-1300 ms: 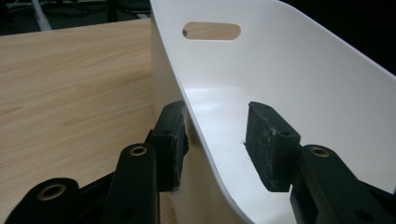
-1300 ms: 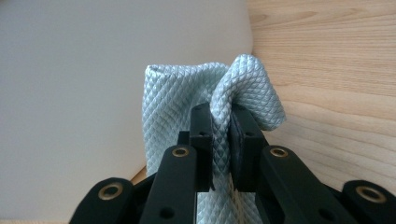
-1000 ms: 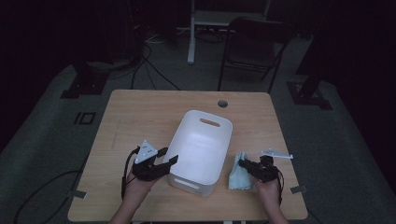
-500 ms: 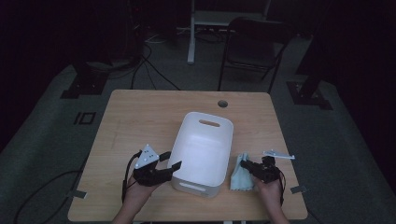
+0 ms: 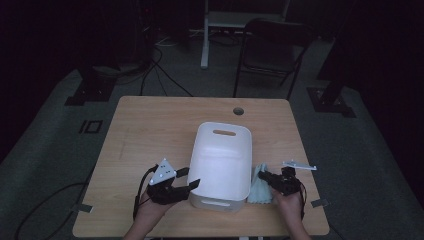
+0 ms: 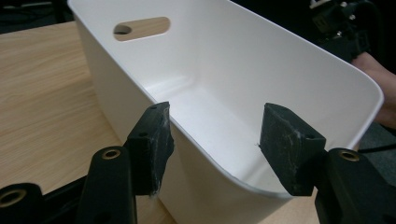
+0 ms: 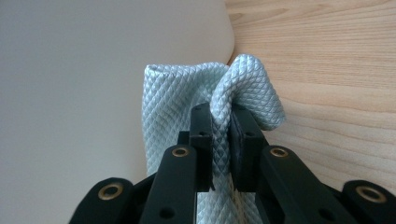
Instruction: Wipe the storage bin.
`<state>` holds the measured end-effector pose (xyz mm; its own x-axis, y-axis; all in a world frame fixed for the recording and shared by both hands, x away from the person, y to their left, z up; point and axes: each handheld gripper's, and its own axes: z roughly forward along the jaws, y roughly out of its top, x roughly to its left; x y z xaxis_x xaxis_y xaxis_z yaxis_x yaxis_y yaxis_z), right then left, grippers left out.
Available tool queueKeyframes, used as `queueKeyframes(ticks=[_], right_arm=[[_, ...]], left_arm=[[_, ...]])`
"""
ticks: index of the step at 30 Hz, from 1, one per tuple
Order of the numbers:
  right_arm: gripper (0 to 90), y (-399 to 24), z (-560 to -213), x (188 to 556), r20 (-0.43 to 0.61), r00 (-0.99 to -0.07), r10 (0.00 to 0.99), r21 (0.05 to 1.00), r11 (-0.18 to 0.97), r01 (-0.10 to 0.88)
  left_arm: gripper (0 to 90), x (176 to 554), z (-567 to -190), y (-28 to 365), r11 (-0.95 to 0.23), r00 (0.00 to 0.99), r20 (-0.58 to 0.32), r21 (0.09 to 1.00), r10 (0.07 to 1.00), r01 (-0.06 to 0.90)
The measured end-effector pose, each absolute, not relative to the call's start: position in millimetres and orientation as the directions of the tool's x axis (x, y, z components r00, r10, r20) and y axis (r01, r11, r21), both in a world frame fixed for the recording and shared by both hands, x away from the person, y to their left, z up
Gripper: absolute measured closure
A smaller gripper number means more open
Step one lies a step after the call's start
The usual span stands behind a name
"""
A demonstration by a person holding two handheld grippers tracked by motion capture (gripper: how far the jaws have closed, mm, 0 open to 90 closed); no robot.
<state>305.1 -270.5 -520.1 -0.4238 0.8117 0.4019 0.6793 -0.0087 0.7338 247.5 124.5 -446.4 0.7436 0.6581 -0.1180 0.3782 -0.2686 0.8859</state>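
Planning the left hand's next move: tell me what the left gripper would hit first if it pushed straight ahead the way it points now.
Probably the white bin: the left gripper has open jaws straddling the near corner of the rim, one pad outside, one over the inside, so that corner wall comes first. Exact depth is unclear.

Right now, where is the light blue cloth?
In the high view the light blue cloth lies on the table right of the white bin, near the front edge, a fold pinched in the right gripper.
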Motion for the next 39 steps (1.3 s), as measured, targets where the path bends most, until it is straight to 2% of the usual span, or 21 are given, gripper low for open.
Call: queueKeyframes(ticks=[17,24,39], right_arm=[[81.3,-274,-519,305,0.404,-0.422,0.812,0.737,-0.015,0.676],[81.4,-276,-518,304,0.405,-0.425,0.81,0.74,-0.017,0.672],[81.3,-278,-518,303,0.41,-0.427,0.806,0.742,-0.022,0.671]], left_arm=[[43.6,256,-434,117,-0.301,0.791,-0.108,0.887,0.602,0.35],[43.7,279,-428,113,-0.296,0.806,-0.101,0.898,0.583,0.327],[44.3,332,-418,107,-0.291,0.789,-0.075,0.905,0.609,0.311]])
